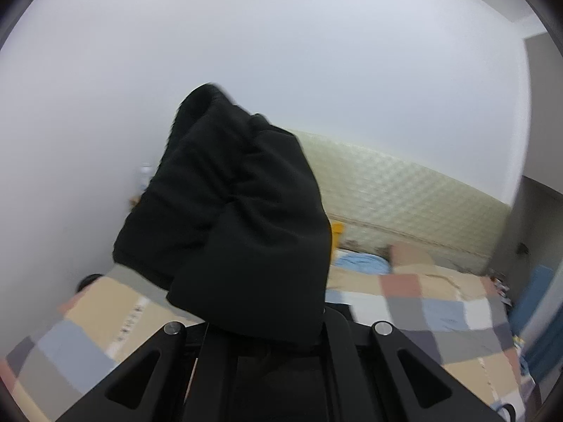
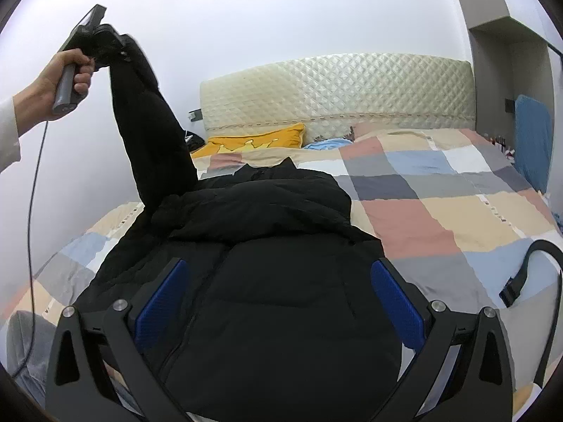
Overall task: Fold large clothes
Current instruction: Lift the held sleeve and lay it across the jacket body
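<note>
A black puffer jacket (image 2: 281, 211) lies spread on the checked quilt (image 2: 440, 193) of a bed. One sleeve (image 2: 151, 130) rises from its left side to my left gripper (image 2: 105, 40), which a hand (image 2: 49, 81) holds high and which is shut on the sleeve's end. In the left wrist view the bunched sleeve (image 1: 232, 218) hangs over my left gripper (image 1: 264, 330) and hides its fingertips. My right gripper (image 2: 279, 267) hovers low over the jacket's body. It is open wide, its blue pads (image 2: 162, 302) on either side of the cloth without pinching it.
A quilted cream headboard (image 2: 334, 95) stands at the bed's far end, with a yellow pillow (image 2: 257, 140) and light blue cloth (image 2: 327, 145) below it. A black strap (image 2: 527, 270) lies on the quilt at the right. A cable (image 2: 35, 176) hangs from the left gripper.
</note>
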The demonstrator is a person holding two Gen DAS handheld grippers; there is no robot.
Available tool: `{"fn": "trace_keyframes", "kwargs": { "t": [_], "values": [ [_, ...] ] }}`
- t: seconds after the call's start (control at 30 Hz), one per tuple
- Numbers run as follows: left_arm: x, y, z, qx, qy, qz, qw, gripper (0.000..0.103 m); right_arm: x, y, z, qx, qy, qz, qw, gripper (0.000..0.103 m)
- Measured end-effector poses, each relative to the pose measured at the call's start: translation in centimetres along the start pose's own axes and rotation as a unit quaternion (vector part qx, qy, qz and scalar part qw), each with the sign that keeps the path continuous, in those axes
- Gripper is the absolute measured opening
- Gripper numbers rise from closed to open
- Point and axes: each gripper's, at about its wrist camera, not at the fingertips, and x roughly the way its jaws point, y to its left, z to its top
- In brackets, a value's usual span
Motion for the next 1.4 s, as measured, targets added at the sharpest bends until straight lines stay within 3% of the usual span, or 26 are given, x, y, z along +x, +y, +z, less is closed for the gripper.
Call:
{"fn": "trace_keyframes", "kwargs": {
  "t": [0.23,0.47,0.73,0.9,1.03,1.2,1.4],
  "values": [
    [3.5,-8.4,-4.2,0.065,0.036,-0.064,0.9952,0.004,0.4,-2.3,0.2,0.030,-0.001,-0.023,0.999,0.103],
    [8.8,-15.6,-9.9,0.084,0.077,-0.122,0.9860,0.004,2.2,-4.7,-0.2,0.080,0.015,-0.040,0.996,0.103],
    [14.6,-20.8,-19.9,0.120,0.140,-0.168,0.9684,0.004,3.5,-5.9,-0.3,0.108,0.026,-0.041,0.993,0.103],
    [17.9,-23.5,-27.4,0.144,0.177,-0.169,0.9589,0.004,4.5,-6.5,-0.5,0.115,0.034,-0.047,0.992,0.103],
    [20.5,-25.7,-32.7,0.192,0.185,-0.127,0.9556,0.005,5.1,-7.2,-0.7,0.130,0.042,-0.046,0.990,0.103],
    [21.9,-26.3,-35.6,0.212,0.171,-0.111,0.9557,0.005,5.8,-7.6,-0.9,0.145,0.051,-0.035,0.988,0.103],
    [22.6,-25.9,-36.1,0.211,0.172,-0.108,0.9562,0.007,6.3,-7.8,-1.1,0.147,0.063,-0.031,0.987,0.103]
  ]
}}
